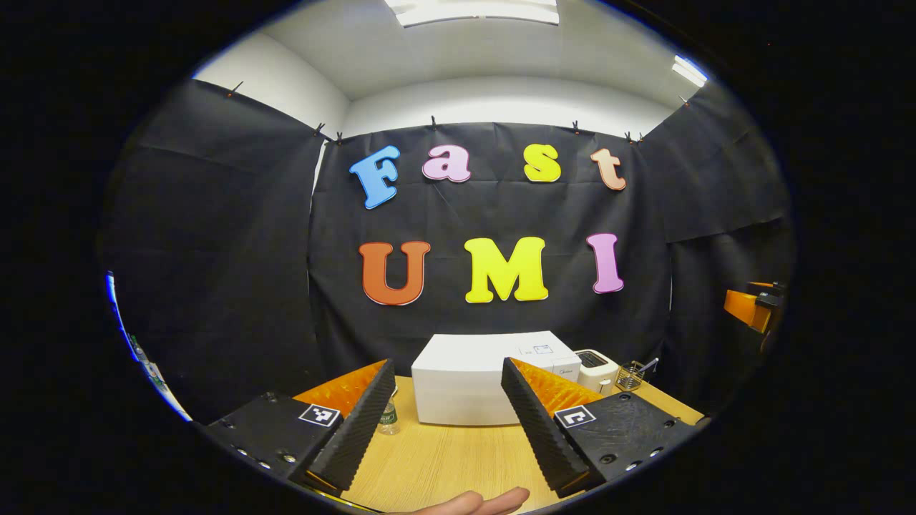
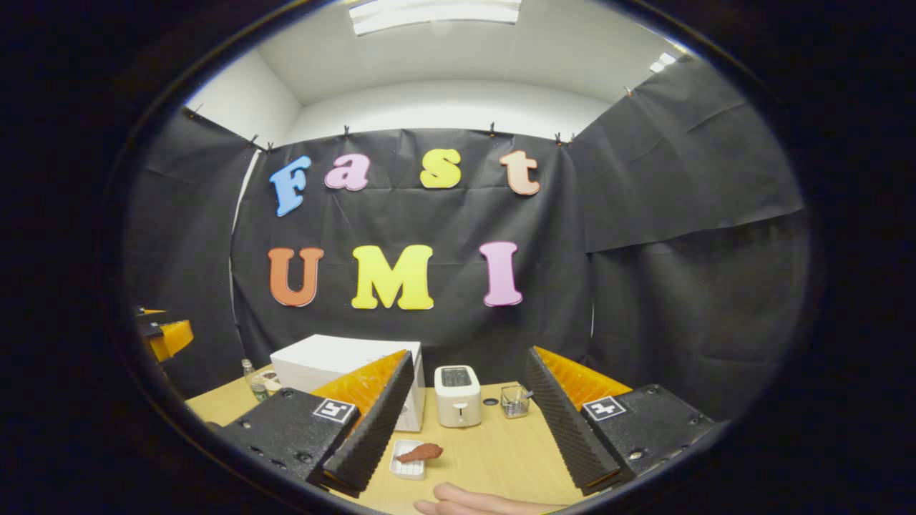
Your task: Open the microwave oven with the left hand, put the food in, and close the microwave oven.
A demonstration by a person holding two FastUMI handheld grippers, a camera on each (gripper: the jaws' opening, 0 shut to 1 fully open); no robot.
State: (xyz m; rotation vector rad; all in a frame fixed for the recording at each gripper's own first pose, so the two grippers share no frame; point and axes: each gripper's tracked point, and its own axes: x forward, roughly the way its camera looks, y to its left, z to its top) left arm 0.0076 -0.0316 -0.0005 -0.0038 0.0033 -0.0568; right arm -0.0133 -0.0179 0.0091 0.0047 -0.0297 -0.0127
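Left gripper view: the left gripper (image 1: 447,422) is held above the near part of the table (image 1: 436,458), its fingers spread wide apart with nothing between them. The microwave (image 1: 476,383), a white box, stands at the back of the table against the black cloth, straight ahead of the gripper and seen through the gap between the fingers, well apart from their tips. Its door appears closed. A small bottle (image 1: 387,417) stands just left of the microwave, next to the left finger in the picture. A toaster (image 1: 596,370) stands just right of the microwave, and a wire basket (image 1: 630,375) is beyond that. A person's fingers (image 1: 476,502) show at the bottom edge. At the far right edge an orange part of the other gripper is visible.

Right gripper view: the right gripper (image 2: 469,436) is likewise wide open and empty, held above the table. The food (image 2: 421,452), a reddish-brown piece, lies on a small white tray (image 2: 408,467) on the table, below and just right of the left finger's tip, ahead of the gripper and not touched by it. The tray sits in front of the microwave's right end and the toaster. The microwave is ahead and to the left, partly hidden by the left finger.
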